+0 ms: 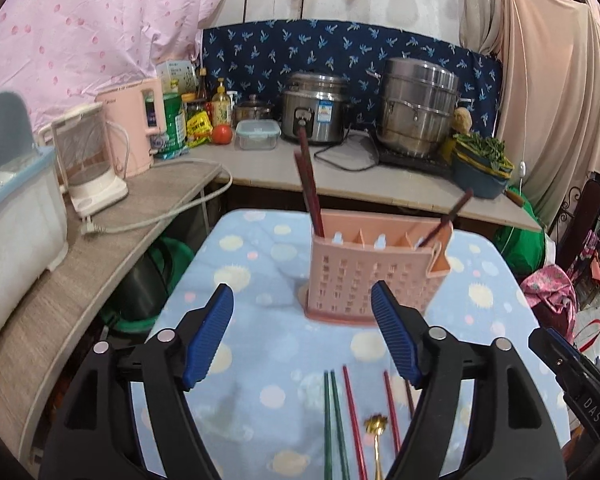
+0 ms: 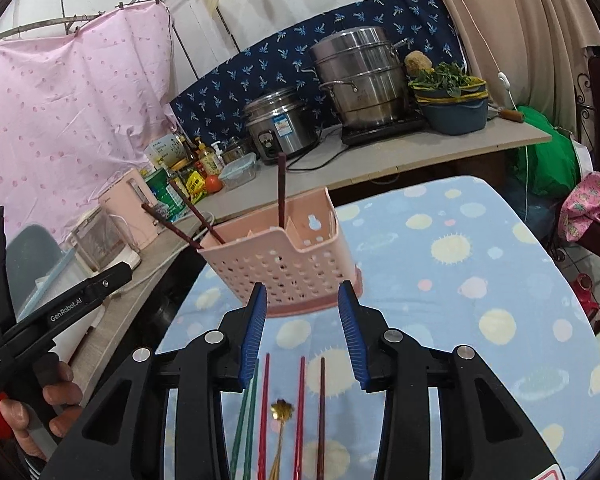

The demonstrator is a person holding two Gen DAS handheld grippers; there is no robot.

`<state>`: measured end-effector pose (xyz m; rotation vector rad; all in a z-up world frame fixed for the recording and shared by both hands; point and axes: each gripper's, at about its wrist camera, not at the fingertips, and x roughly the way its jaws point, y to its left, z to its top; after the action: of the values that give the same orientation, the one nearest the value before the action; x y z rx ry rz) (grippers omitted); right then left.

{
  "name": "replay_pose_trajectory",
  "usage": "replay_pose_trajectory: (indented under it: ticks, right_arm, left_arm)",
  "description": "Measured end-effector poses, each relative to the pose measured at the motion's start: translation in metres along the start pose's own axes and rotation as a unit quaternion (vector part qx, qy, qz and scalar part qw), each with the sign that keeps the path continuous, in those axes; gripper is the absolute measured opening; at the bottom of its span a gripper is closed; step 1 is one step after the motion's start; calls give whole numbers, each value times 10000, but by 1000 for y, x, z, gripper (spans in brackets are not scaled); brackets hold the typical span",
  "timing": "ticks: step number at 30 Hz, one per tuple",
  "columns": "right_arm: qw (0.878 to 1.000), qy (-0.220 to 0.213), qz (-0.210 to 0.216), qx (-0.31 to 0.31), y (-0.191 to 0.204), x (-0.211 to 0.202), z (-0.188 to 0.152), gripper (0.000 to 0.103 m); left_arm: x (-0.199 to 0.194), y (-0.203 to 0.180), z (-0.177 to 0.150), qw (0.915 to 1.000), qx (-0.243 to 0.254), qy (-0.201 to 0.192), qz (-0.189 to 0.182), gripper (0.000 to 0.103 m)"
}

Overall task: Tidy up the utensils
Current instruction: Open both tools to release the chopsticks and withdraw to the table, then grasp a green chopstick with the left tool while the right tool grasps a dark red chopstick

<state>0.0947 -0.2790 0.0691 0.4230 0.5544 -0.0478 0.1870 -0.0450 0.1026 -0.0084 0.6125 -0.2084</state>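
Observation:
A pink perforated utensil holder (image 1: 356, 280) (image 2: 284, 268) stands on the blue dotted cloth and holds dark red chopsticks (image 1: 310, 188) (image 2: 281, 188), with one more leaning at its right end (image 1: 446, 218). On the cloth in front lie two green chopsticks (image 1: 332, 424) (image 2: 246, 420), red chopsticks (image 1: 354, 416) (image 2: 265, 412), a dark one (image 2: 322, 412) and a gold spoon (image 1: 376, 428) (image 2: 281, 412). My left gripper (image 1: 302, 300) hovers open above them, nothing between its pads. My right gripper (image 2: 302, 300) is also open and empty, just short of the holder.
A counter behind carries a rice cooker (image 1: 316, 106), a steel steamer pot (image 1: 418, 106), a bowl of greens (image 1: 482, 164), kettles (image 1: 88, 160) and bottles. A hand holds the left gripper's handle (image 2: 48, 320). The cloth-covered table (image 2: 480, 280) drops off at left and right.

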Motion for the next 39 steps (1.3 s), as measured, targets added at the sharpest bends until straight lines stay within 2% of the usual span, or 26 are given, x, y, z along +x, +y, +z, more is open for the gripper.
replay_pose_trajectory:
  ticks: [10, 14, 19, 27, 32, 34, 39]
  right_arm:
    - [9970, 643, -424, -6, -24, -7, -84, 37]
    - [9951, 857, -486, -68, -26, -11, -111, 37]
    - [9921, 1026, -571, -438, -15, -16, -140, 37]
    - [9891, 1186, -508, -706, -4, -18, -168, 37]
    - [9884, 1211, -524, -750, -3, -18, -175, 32]
    - [9882, 1234, -507, -754, -3, -17, -176, 25]
    - [9878, 1263, -460, -792, 0, -16, -180, 22]
  left_arm:
    - [-2, 10, -90, 9971, -32, 762, 23, 68]
    - [-6, 13, -115, 9951, -33, 988, 11, 68]
    - [-9, 12, -144, 9920, 18, 1259, -15, 68]
    - [-11, 10, -183, 9863, 117, 1646, -70, 68]
    - [-14, 8, -192, 9857, 162, 1673, -84, 68]
    - [-14, 6, -194, 9856, 184, 1679, -119, 68]
    - [-15, 0, -201, 9846, 284, 1715, -176, 68]
